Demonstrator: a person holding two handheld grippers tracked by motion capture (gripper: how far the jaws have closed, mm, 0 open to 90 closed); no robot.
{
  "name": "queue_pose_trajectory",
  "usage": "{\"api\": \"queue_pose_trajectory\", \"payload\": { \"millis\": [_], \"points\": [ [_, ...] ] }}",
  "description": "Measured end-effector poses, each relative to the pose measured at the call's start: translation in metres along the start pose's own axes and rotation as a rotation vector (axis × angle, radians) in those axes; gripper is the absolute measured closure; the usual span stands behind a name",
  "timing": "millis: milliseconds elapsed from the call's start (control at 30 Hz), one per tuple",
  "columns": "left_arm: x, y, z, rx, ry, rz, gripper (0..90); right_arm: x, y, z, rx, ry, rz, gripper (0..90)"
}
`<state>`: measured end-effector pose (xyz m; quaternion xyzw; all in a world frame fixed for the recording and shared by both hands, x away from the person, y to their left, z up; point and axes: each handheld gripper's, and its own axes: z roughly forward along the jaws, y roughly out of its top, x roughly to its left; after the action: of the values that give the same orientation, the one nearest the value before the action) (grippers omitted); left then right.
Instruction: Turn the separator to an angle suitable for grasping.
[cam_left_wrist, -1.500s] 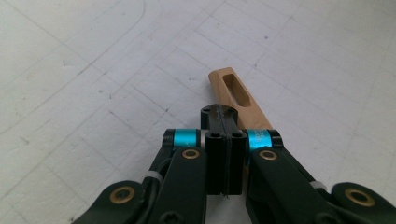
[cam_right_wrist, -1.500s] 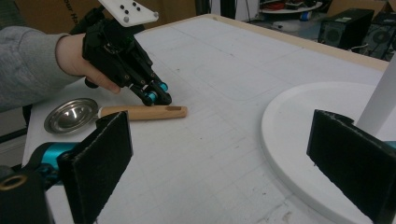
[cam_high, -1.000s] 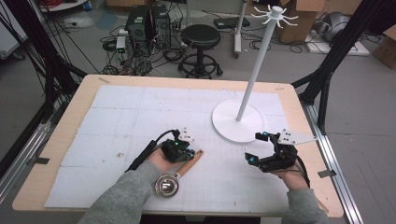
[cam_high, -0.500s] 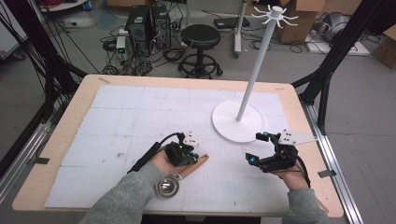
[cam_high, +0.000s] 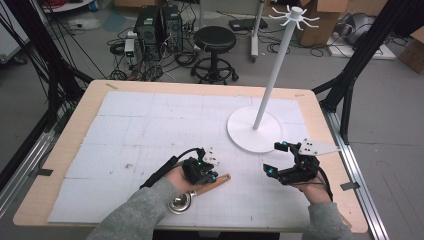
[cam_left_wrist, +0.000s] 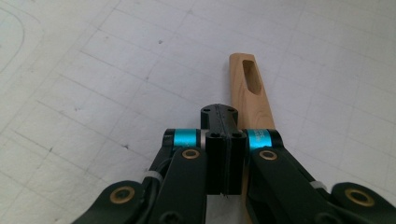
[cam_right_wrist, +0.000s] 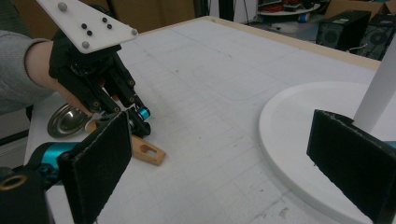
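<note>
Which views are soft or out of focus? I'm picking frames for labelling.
High view: soft overall, evenly lit. Left gripper view: wooden handle and mat sharp, the near links slightly blurred. Right gripper view: own pads blurred up close, ladle bowl shows mild glare.

Tan wooden handle (cam_left_wrist: 252, 95), white gridded mat (cam_high: 150, 130)

The ladle (cam_high: 197, 194) is lying on the desk (cam_high: 150, 125) in the lower middle of the high view, under the left claw (cam_high: 212, 176). The stand (cam_high: 255, 130) is sitting up and right of it, with the right claw (cam_high: 275, 157) hovering just below its base.
</note>
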<state>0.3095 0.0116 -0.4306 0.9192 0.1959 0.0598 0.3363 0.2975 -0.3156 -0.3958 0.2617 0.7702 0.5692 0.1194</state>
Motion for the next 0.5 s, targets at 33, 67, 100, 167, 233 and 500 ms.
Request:
{"api": "queue_pose_trajectory", "payload": {
  "millis": [33,67,100,167,233,500],
  "points": [
    [-0.0008,0.0001,0.0001,-0.001,0.0,0.002,89.6,0.0,0.0,0.0,0.001,0.0,0.0,6.1],
    [-0.0015,0.0001,0.0002,-0.002,-0.004,0.005,89.6,0.0,0.0,-0.0001,0.001,-0.001,0.001,6.1],
    [-0.0024,0.0001,0.0002,-0.003,-0.008,0.003,89.6,-0.0002,-0.0001,-0.0002,0.001,-0.002,0.002,6.1],
    [-0.0041,0.0004,-0.0005,0.007,-0.019,0.019,89.6,-0.0003,-0.0001,-0.0003,0.0,-0.001,0.002,6.1],
    [-0.0051,0.0003,-0.0006,0.007,-0.02,0.031,89.6,-0.0004,-0.0001,-0.0004,0.0,-0.001,0.002,6.1],
    [-0.0058,-0.0008,-0.0023,0.014,-0.037,0.043,89.6,-0.0002,-0.0001,-0.0002,0.001,-0.002,0.001,6.0]
  ]
}}
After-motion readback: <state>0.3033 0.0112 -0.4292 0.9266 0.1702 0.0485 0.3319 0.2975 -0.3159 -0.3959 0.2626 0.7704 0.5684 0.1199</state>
